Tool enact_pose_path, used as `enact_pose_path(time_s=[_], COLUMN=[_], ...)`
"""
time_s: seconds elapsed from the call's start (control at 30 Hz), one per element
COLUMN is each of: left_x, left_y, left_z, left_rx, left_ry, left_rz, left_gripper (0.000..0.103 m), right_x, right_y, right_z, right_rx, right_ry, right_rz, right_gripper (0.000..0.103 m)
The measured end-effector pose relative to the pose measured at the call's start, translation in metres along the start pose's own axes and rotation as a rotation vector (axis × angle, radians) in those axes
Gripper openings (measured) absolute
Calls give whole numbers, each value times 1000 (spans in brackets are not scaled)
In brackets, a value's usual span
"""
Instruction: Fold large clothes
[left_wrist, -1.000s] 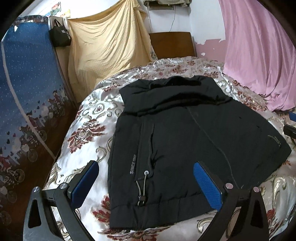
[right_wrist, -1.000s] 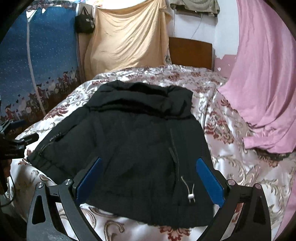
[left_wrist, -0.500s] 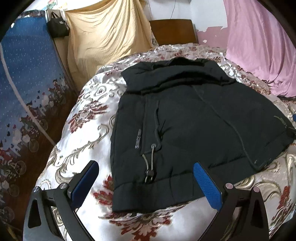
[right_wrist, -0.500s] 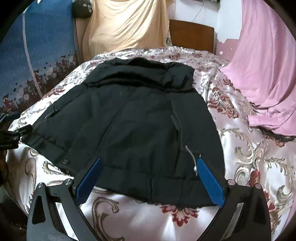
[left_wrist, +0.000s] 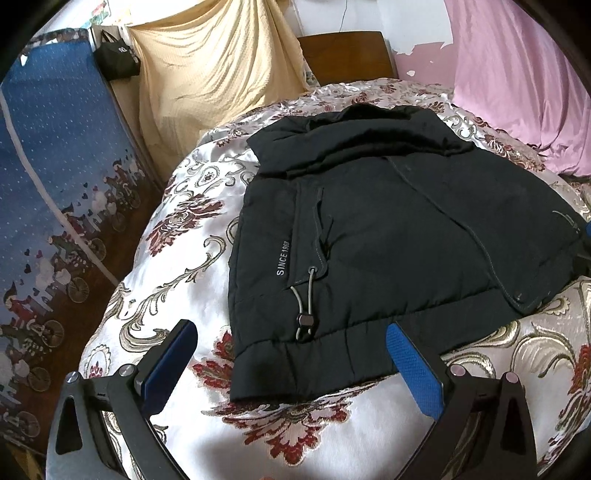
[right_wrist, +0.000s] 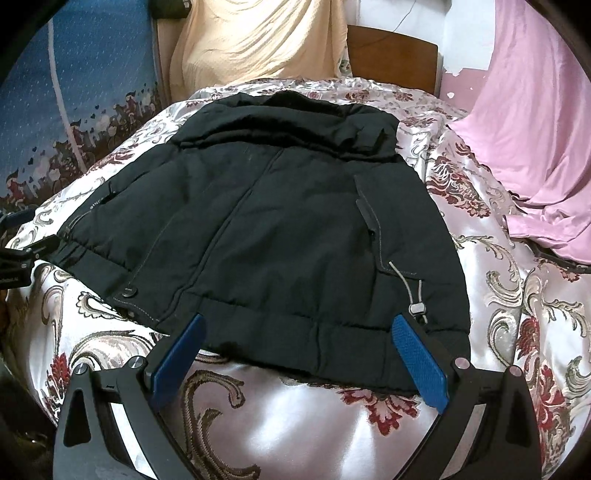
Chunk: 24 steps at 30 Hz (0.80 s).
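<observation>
I am holding my left gripper (left_wrist: 288, 362) spread wide over the near edge of the bed with the floral satin bedspread (left_wrist: 177, 280), its blue-padded fingers (left_wrist: 168, 363) gripping nothing. I am keeping it low and short of the black padded jacket (left_wrist: 399, 240), so that the jacket's left hem corner is lying just ahead, between the pads, ready to be pinched. The jacket itself is lying flat across the middle of the bedspread, collar toward the wooden headboard (left_wrist: 343, 51) and hem toward me, already narrowed with its sides apparently tucked in. That layout suggests the next fold runs from hem to collar. A grey elastic drawcord with a toggle (left_wrist: 304, 310) is lying loose near that left corner; I judge it could snag if I close on it. My right gripper (right_wrist: 295, 354) is likewise standing wide open and empty, straddling the right part of the hem (right_wrist: 314, 339), with one pad near the second drawcord toggle (right_wrist: 417, 308). A pink draped cloth (right_wrist: 535, 122) is hanging along the right edge, well apart from the jacket.
</observation>
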<state>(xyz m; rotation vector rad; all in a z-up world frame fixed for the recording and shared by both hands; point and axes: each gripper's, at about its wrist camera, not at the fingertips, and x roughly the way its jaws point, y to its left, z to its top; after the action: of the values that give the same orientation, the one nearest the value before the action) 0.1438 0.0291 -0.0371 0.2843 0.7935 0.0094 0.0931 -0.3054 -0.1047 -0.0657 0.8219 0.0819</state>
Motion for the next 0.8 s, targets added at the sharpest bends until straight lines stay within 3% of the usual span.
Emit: enact_pose_path(time_s=[0.17,0.3,0.43,0.6,0.8], left_x=[-2,-2,7,16,19], left_y=[1,8,8,0,-12], left_z=[-6,-14,-14,-12,-12], left_rx=[26,63,181,304,412], left_ry=[3,23,72,124,112], left_rz=[-8,-86,-86,-123,-119], left_gripper=[103,103,103,103,103], right_x=[3,9,14,24,27], right_y=[1,4,3,-6,-13], right_z=[-2,-5,0,4,-2], right_rx=[-15,-69,-152,-168,-148], right_ry=[27,82,151,238,270], right_rz=[5,-6,-18,-53,-35], right_gripper=[99,99,99,99,99])
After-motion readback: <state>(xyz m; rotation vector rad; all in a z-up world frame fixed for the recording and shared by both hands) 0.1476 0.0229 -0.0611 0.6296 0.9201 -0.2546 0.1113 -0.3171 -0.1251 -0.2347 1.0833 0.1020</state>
